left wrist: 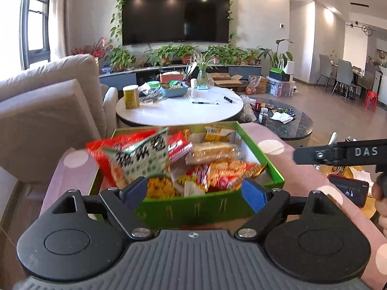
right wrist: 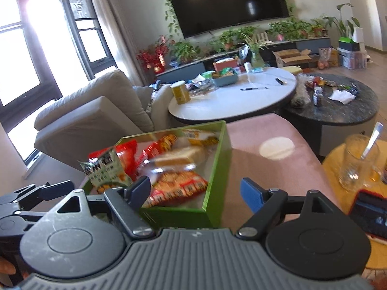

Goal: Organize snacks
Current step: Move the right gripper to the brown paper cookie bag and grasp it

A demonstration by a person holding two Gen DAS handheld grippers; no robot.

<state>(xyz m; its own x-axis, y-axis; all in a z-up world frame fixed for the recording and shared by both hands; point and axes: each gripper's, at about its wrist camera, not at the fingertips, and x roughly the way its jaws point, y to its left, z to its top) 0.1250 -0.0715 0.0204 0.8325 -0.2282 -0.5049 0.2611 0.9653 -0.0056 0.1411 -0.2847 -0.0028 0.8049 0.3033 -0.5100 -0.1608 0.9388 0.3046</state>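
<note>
A green box [left wrist: 193,207] sits on a pink, white-spotted cushion [left wrist: 285,169] in the near middle of the scene, heaped with wrapped snacks. They look light, soft and crinkly, their film slippery, so in my judgement a firm pinch would crush the crackers or bread inside; the flat sealed edge or a corner of a packet looks the safest place to take hold. The green-and-white packet [left wrist: 142,159] stands tilted at the near left of the heap with its upper seam sticking up, which makes it the easiest grab. A clear-wrapped bread [left wrist: 212,152] lies farther in, and an orange cracker pack [left wrist: 225,171] lies at the near right; both rest flat, so their end seals are harder to reach. The box itself seems stiff cardboard, best held by its wall. The left gripper [left wrist: 194,189] hangs with its jaws spread wide and nothing between the pads; the box's near wall and a yellow cracker bag [left wrist: 160,188] lie just beyond the tips, framed between them. The right gripper [right wrist: 194,192] also has its jaws apart and holds nothing; the box's near right corner falls between its fingers, the left finger over the snacks and the right finger over bare cushion. To the far right stand a glass [right wrist: 358,164] with a spoon and a phone [left wrist: 348,189].
</note>
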